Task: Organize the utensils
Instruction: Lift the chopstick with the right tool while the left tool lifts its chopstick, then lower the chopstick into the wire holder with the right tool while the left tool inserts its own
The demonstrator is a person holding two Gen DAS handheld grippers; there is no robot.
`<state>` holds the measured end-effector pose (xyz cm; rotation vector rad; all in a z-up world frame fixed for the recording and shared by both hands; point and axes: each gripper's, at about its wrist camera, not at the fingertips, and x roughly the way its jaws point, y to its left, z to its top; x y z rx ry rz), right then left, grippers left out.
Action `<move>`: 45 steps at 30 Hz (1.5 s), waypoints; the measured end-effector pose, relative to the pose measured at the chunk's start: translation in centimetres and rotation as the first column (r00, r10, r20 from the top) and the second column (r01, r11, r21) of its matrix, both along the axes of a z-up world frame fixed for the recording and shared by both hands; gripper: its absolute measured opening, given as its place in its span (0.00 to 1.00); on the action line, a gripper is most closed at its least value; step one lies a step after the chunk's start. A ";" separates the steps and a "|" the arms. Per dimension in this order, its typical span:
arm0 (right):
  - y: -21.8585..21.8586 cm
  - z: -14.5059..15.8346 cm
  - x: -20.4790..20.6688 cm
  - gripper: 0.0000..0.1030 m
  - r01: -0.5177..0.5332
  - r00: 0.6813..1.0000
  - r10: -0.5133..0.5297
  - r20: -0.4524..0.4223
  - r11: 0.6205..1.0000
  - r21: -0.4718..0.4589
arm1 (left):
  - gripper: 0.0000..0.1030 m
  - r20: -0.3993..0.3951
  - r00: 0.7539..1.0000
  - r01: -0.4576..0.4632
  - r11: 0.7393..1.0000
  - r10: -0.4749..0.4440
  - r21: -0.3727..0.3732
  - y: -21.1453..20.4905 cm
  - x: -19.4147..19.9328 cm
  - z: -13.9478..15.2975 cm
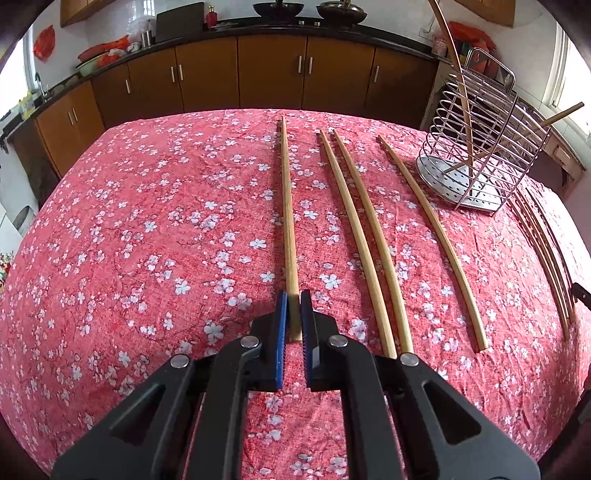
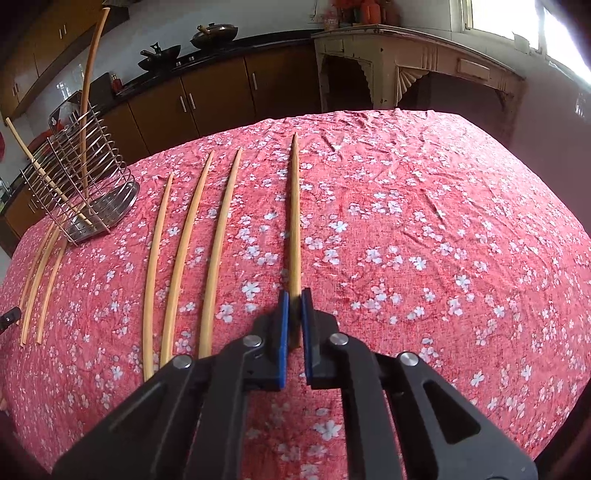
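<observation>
each gripper is clenched on the near end of a chopstick lying on the floral tabletop [image 1: 147,221]: left gripper [image 1: 294,295] on its chopstick [image 1: 287,206], right gripper [image 2: 294,293] on another chopstick [image 2: 294,221]. lift both level, then tip them thin end down into the wire holder [image 1: 476,147].

Red floral tablecloth [image 1: 147,240]; brown cabinets [image 1: 207,77] w/ two woks [image 2: 214,31] on counter behind; cream side table [image 2: 417,62].
</observation>
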<state>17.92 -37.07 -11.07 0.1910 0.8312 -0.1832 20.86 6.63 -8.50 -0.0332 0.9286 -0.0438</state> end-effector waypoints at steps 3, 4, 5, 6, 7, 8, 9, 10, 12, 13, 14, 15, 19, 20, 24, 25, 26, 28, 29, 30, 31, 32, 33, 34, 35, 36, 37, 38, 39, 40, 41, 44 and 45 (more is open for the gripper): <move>0.1 1.3 -0.6 0.08 0.000 0.999 0.001 0.043 1.000 -0.027 | 0.07 0.041 0.999 0.003 1.000 -0.002 -0.012 0.8 -0.6 1.5; 0.1 1.9 -0.9 0.08 0.003 0.998 -0.001 0.058 0.999 -0.036 | 0.07 0.066 0.998 0.003 1.000 -0.002 -0.011 1.0 -0.9 2.3; 0.0 2.5 -1.1 0.08 0.006 0.997 -0.003 0.077 0.999 -0.041 | 0.07 0.096 0.995 0.003 1.000 -0.002 -0.013 1.2 -1.3 3.3; 0.0 3.2 -1.4 0.08 0.010 0.995 -0.006 0.096 0.999 -0.045 | 0.07 0.118 0.993 0.003 1.000 -0.001 -0.015 1.3 -1.6 4.0; 0.0 3.9 -1.7 0.08 0.017 0.993 -0.010 0.121 0.998 -0.054 | 0.07 0.143 0.990 0.001 1.000 0.001 -0.017 1.5 -1.9 4.9; 0.0 4.6 -2.0 0.08 0.024 0.990 -0.014 0.143 0.998 -0.065 | 0.07 0.174 0.985 -0.002 1.000 0.005 -0.020 1.6 -2.3 5.8; 0.0 5.4 -2.3 0.08 0.033 0.985 -0.018 0.170 0.996 -0.081 | 0.07 0.194 0.981 -0.004 1.000 0.008 -0.022 1.8 -2.5 6.5; 0.0 6.2 -2.6 0.08 0.041 0.980 -0.022 0.199 0.995 -0.095 | 0.07 0.220 0.975 -0.008 1.000 0.013 -0.027 1.9 -2.7 7.3; -0.1 7.7 -3.0 0.08 0.056 0.968 -0.028 0.248 0.993 -0.108 | 0.07 0.270 0.963 -0.014 0.999 0.024 -0.040 2.2 -3.1 9.1; -0.3 8.4 -3.1 0.08 0.063 0.962 -0.031 0.270 0.992 -0.109 | 0.07 0.295 0.955 -0.017 0.999 0.029 -0.043 2.3 -3.3 9.8; -0.4 9.3 -3.3 0.08 0.071 0.954 -0.036 0.298 0.992 -0.108 | 0.07 0.316 0.948 -0.021 0.999 0.034 -0.043 2.3 -3.3 10.6; -0.5 10.0 -3.4 0.08 0.079 0.946 -0.041 0.322 0.991 -0.107 | 0.07 0.342 0.939 -0.025 0.999 0.038 -0.044 2.3 -3.5 11.4; -1.1 12.4 -3.6 0.08 0.106 0.915 -0.060 0.399 0.990 -0.094 | 0.07 0.406 0.912 -0.035 0.998 0.054 -0.055 2.1 -3.6 13.6; -1.2 12.9 -3.5 0.08 0.110 0.909 -0.064 0.413 0.990 -0.091 | 0.07 0.419 0.906 -0.038 0.998 0.059 -0.059 2.1 -3.6 14.1; -1.6 14.7 -3.3 0.08 0.126 0.883 -0.075 0.464 0.989 -0.081 | 0.07 0.458 0.886 -0.046 0.996 0.077 -0.078 2.1 -3.3 15.9; -1.6 15.2 -3.2 0.08 0.127 0.877 -0.076 0.475 0.989 -0.077 | 0.07 0.467 0.880 -0.049 0.996 0.081 -0.080 2.1 -3.2 16.1; -1.9 15.5 -3.1 0.08 0.127 0.872 -0.077 0.484 0.989 -0.071 | 0.07 0.478 0.874 -0.051 0.995 0.086 -0.084 2.0 -3.1 16.6; -2.2 16.5 -2.6 0.08 0.130 0.862 -0.082 0.500 0.990 -0.062 | 0.07 0.488 0.868 -0.054 0.995 0.091 -0.089 2.0 -2.9 17.2; -2.3 16.8 -2.5 0.08 0.132 0.858 -0.084 0.507 0.990 -0.059 | 0.07 0.498 0.862 -0.057 0.994 0.094 -0.090 1.9 -2.7 17.7; -2.5 17.3 -2.3 0.08 0.134 0.853 -0.086 0.515 0.989 -0.056 | 0.07 0.504 0.859 -0.057 0.994 0.095 -0.089 1.9 -2.6 18.0; -2.5 17.7 -2.1 0.08 0.133 0.850 -0.087 0.519 0.990 -0.053 | 0.07 0.511 0.854 -0.060 0.994 0.097 -0.088 1.8 -2.4 18.4; -2.7 18.1 -1.9 0.08 0.130 0.847 -0.087 0.524 0.990 -0.047 | 0.07 0.515 0.851 -0.062 0.994 0.099 -0.089 1.9 -2.3 18.7; -2.7 18.5 -1.7 0.08 0.130 0.845 -0.088 0.527 0.990 -0.044 | 0.07 0.521 0.848 -0.064 0.994 0.103 -0.092 1.9 -2.1 19.2; -2.8 19.0 -1.4 0.08 0.131 0.844 -0.089 0.528 0.991 -0.042 | 0.07 0.525 0.844 -0.067 0.993 0.106 -0.093 1.9 -1.9 19.5; -2.9 19.3 -1.1 0.08 0.131 0.845 -0.090 0.527 0.991 -0.041 | 0.07 0.531 0.841 -0.068 0.993 0.108 -0.093 1.9 -1.8 19.9; -3.0 19.5 -0.9 0.08 0.131 0.846 -0.091 0.525 0.991 -0.039 | 0.07 0.535 0.838 -0.070 0.993 0.109 -0.091 1.8 -1.7 20.2; -3.0 19.6 -0.6 0.08 0.132 0.848 -0.091 0.522 0.990 -0.042 | 0.07 0.540 0.834 -0.072 0.993 0.109 -0.090 1.7 -1.6 20.4; -3.0 19.6 -0.4 0.08 0.133 0.850 -0.089 0.520 0.990 -0.047 | 0.07 0.542 0.833 -0.072 0.993 0.109 -0.088 1.7 -1.5 20.5; -2.9 19.5 -0.3 0.08 0.131 0.852 -0.085 0.517 0.990 -0.052 | 0.07 0.543 0.833 -0.072 0.994 0.108 -0.087 1.6 -1.4 20.6; -2.8 19.4 -0.1 0.08 0.128 0.855 -0.081 0.512 0.990 -0.058 | 0.07 0.542 0.834 -0.070 0.994 0.106 -0.086 1.5 -1.4 20.5; -2.7 19.2 0.0 0.08 0.126 0.857 -0.078 0.509 0.990 -0.061 | 0.07 0.541 0.835 -0.069 0.994 0.103 -0.084 1.4 -1.4 20.3; -2.5 19.0 0.0 0.08 0.128 0.853 -0.071 0.518 0.989 -0.074 | 0.07 0.533 0.841 -0.066 0.995 0.099 -0.080 1.2 -1.3 19.9; -2.5 19.0 0.0 0.08 0.126 0.853 -0.071 0.518 0.989 -0.073 | 0.07 0.527 0.844 -0.067 0.995 0.099 -0.079 1.1 -1.2 19.6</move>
